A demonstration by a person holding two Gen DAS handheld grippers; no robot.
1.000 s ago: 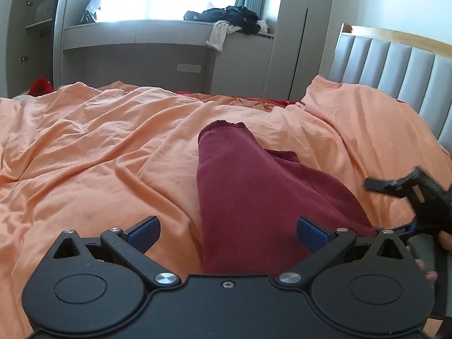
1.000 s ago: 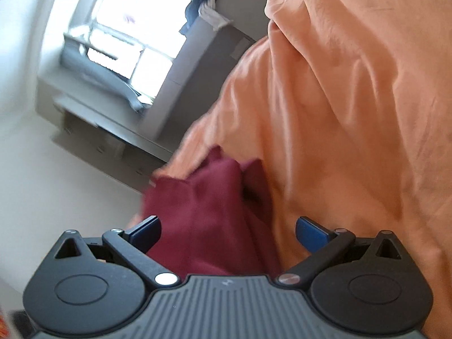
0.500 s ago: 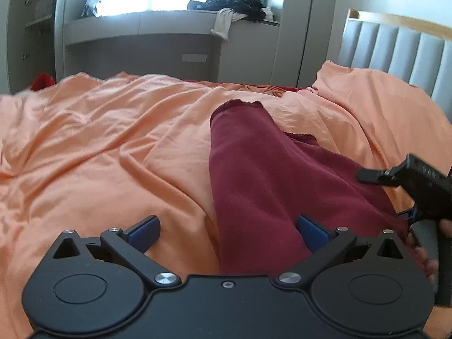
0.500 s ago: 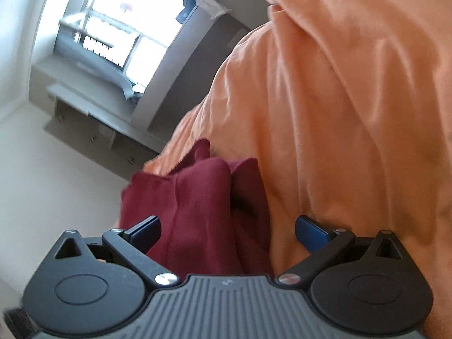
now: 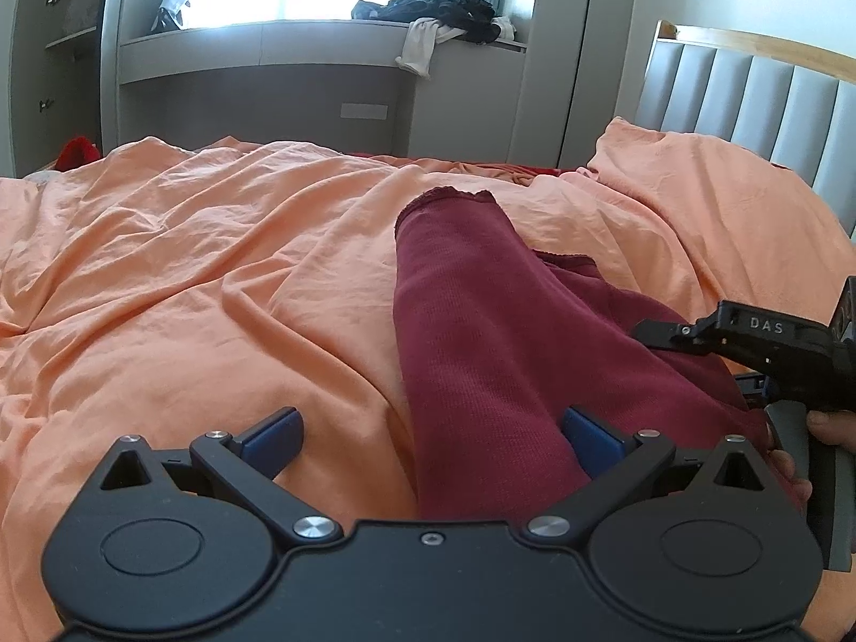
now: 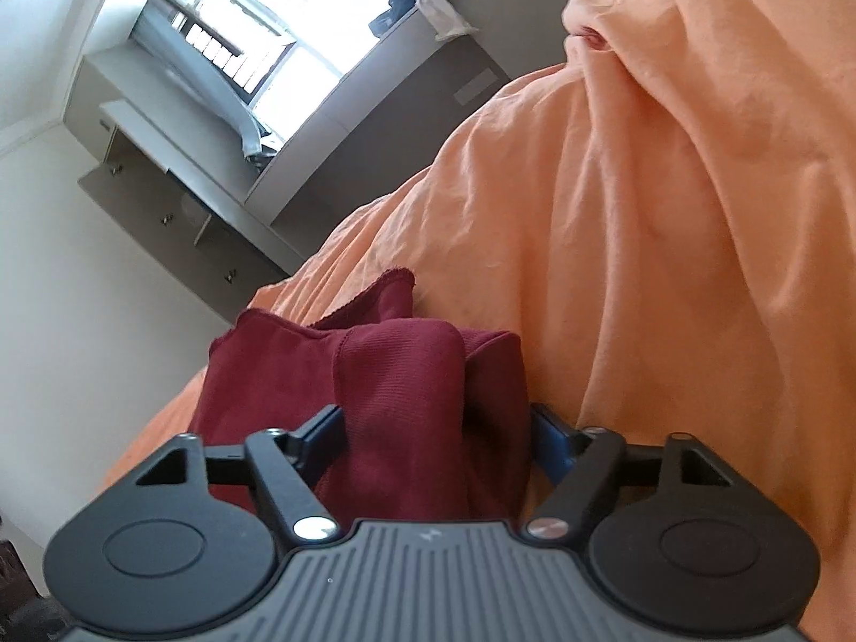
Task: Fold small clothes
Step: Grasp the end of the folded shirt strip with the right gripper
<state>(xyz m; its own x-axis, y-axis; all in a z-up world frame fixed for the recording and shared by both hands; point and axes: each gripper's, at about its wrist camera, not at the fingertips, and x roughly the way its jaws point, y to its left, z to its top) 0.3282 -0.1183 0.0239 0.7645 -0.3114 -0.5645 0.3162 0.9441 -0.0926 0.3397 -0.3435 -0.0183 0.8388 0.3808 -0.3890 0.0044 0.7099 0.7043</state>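
Dark red knit garment (image 5: 481, 331) lies mid-bed on the rumpled orange sheet (image 5: 187, 267). Right claw (image 6: 436, 430) is closing around its near-right bunch; grab both layers. Left claw (image 5: 430, 430) gapes wide, empty.

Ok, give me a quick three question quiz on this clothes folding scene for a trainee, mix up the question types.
1. True or false: the dark red garment lies on a white sheet.
2. Which gripper has the garment's fabric bunched between its fingers? A) left gripper B) right gripper C) neither
3. Fill in: a pile of dark clothes sits on the window ____.

Key
1. False: the sheet is orange.
2. B. Its jaws are closing around a fold of the garment; the left gripper stands open over the garment's edge.
3. Ledge.
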